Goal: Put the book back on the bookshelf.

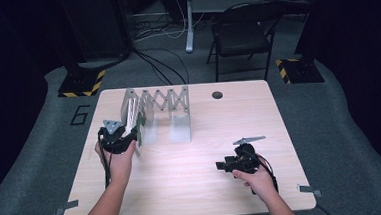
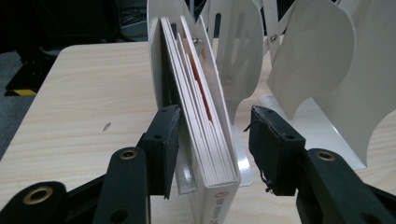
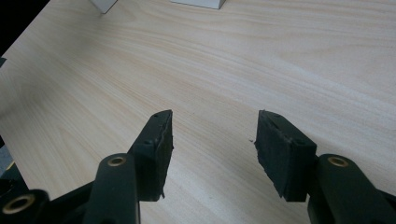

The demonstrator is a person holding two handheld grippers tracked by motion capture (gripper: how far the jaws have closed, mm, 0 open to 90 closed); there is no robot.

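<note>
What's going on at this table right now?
A person holds a gripper in each hand. The left gripper sits around a thin white book standing in the end slot of a white rack; its jaws are apart, the right pad clear of it. The right gripper rests open over the bare table.

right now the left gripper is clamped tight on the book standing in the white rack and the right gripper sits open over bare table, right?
Not quite. The left gripper is not clamped: in the left gripper view its jaws stand apart on either side of the book, with a clear gap on the right side. The book does stand in the white rack, and the right gripper is open over bare table.
</note>
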